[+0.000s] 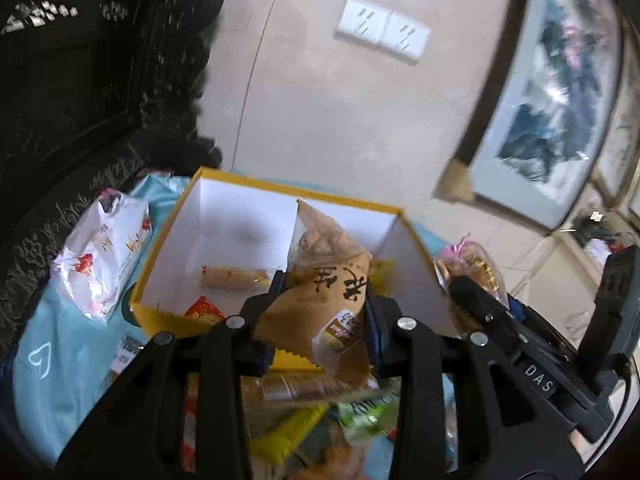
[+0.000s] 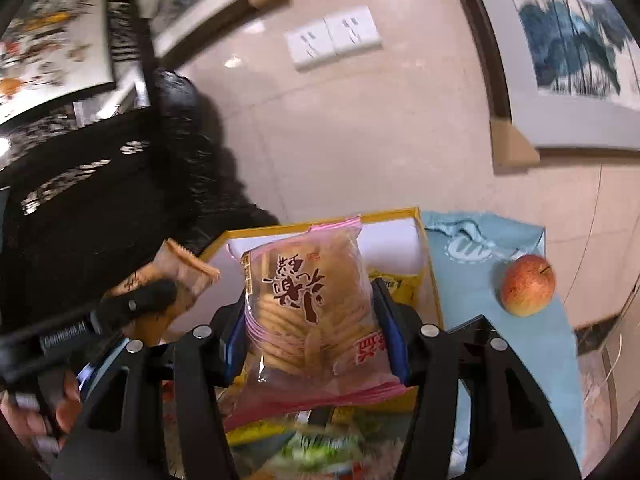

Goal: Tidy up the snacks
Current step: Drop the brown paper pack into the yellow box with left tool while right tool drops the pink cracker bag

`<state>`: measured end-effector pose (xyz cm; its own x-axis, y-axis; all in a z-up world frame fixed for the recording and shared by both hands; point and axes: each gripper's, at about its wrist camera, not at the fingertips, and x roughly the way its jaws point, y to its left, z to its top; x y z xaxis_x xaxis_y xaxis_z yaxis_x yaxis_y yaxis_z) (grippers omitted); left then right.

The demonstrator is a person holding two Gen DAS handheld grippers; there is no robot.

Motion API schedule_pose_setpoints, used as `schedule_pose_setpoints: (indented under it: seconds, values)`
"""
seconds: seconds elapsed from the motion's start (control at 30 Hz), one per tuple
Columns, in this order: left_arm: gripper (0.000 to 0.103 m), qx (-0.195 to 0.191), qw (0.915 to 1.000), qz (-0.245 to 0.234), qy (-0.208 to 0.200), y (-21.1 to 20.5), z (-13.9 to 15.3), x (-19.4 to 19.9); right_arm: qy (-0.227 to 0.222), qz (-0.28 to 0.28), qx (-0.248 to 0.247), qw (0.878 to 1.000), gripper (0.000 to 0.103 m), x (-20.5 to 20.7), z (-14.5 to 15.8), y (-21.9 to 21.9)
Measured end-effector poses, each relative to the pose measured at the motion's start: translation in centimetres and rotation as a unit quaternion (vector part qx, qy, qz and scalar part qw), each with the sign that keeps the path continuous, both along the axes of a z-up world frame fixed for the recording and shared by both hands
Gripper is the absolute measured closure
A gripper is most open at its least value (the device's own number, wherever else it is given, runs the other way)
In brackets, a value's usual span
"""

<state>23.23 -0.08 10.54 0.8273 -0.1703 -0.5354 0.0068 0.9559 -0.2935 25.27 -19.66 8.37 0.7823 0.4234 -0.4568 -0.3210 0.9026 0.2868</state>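
The left gripper point(image 1: 322, 300) has its jaws clamped on a tan snack packet point(image 1: 324, 280) printed with black characters; the packet stands upright between them, over the near edge of the yellow box point(image 1: 280, 188). The right gripper point(image 2: 316, 320) has its jaws clamped on a clear, pink-edged bag of round crackers point(image 2: 308, 292), held upright above the same box point(image 2: 432, 280), whose yellow rim shows behind and to the right of the bag. In the right wrist view the left gripper point(image 2: 136, 300) and its tan packet point(image 2: 180, 272) show at the left, with the person's hand point(image 2: 36, 412) below them.

Inside the white-lined box lie a pale wrapped roll point(image 1: 234, 276) on the floor of it, a red-orange packet point(image 1: 204, 310) by the near wall and a yellow packet point(image 2: 400, 284) at the right side. More wrapped snacks point(image 1: 320, 404), yellow and green among them, lie blurred on the bench beneath the grippers.

The box sits on a light blue cloth point(image 1: 72, 344) that covers the bench. A white snack bag point(image 1: 100, 264) lies just left of the box, and a red apple point(image 2: 528, 284) rests on the cloth point(image 2: 472, 280) to its right. Behind stand a beige tiled wall with twin white sockets point(image 1: 382, 30), framed paintings point(image 1: 560, 92) and dark carved furniture point(image 1: 80, 80).
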Motion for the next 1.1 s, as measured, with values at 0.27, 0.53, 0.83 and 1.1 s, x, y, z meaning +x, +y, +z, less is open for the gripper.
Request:
schedule_pose_setpoints:
  seconds: [0.27, 0.53, 0.83, 1.1]
  values:
    - [0.006, 0.039, 0.997, 0.038, -0.055, 0.2, -1.0, 0.6, 0.045, -0.002, 0.042, 0.998, 0.034, 1.9, -1.7, -1.7]
    - [0.006, 0.012, 0.9987, 0.034, -0.035, 1.5, -1.1, -3.0, 0.065, -0.008, 0.075, 0.995, 0.028, -2.3, -1.2, -4.4]
    - [0.006, 0.041, 0.9989, -0.001, -0.022, 1.0, -2.1, -9.7, 0.069, -0.022, 0.097, 0.993, 0.011, -8.7, -2.7, -6.1]
    - [0.006, 0.03, 0.9981, -0.023, 0.049, 1.7, -8.2, -13.8, 0.117, -0.013, 0.119, 0.986, 0.007, -12.4, -7.0, -6.6]
